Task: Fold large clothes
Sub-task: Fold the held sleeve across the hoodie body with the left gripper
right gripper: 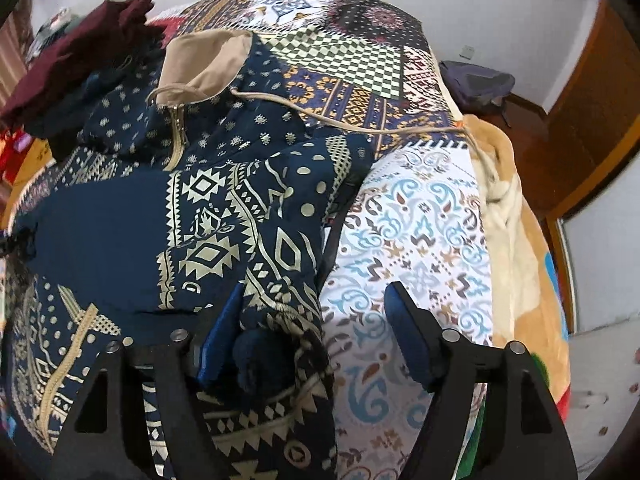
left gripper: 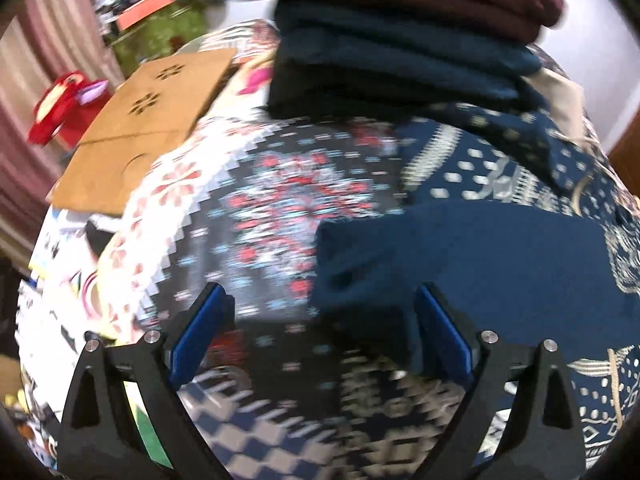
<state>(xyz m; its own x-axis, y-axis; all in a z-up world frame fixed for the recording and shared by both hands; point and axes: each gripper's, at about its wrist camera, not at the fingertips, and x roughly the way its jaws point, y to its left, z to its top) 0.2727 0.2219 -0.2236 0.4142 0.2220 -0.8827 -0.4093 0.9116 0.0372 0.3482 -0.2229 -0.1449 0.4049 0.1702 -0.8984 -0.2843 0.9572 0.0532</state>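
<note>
A patchwork bedspread (right gripper: 360, 60) is covering the bed and filling most of both views, with checkered, floral and scrolled panels. In the right wrist view a white wall is running along the top, a wooden door (right gripper: 592, 120) is standing at the right edge, a dark backpack (right gripper: 478, 82) is lying at the upper right, and a tan fleece blanket (right gripper: 508, 200) is hanging along the bed's right side. In the left wrist view, which is blurred, a brown cardboard sheet (left gripper: 144, 128) is lying at the upper left, with a pink curtain (left gripper: 24, 100) at the left edge.

A stack of folded clothes (left gripper: 400, 40), maroon over dark teal, is sitting at the top centre of the left view. The navy patterned hoodie (right gripper: 208, 200) is lying spread on the bedspread, its beige-lined hood (right gripper: 204, 68) at the upper left of the right view and its drawstring trailing to the right.

The left gripper (left gripper: 320, 320) is hovering with its fingers spread wide; a plain navy fold of the hoodie is lying near its right finger, and I cannot tell whether it is touching. The right gripper (right gripper: 316, 332) is also spread wide, with a bunched cuff of the hoodie lying against its left finger (right gripper: 220, 340), not pinched.
</note>
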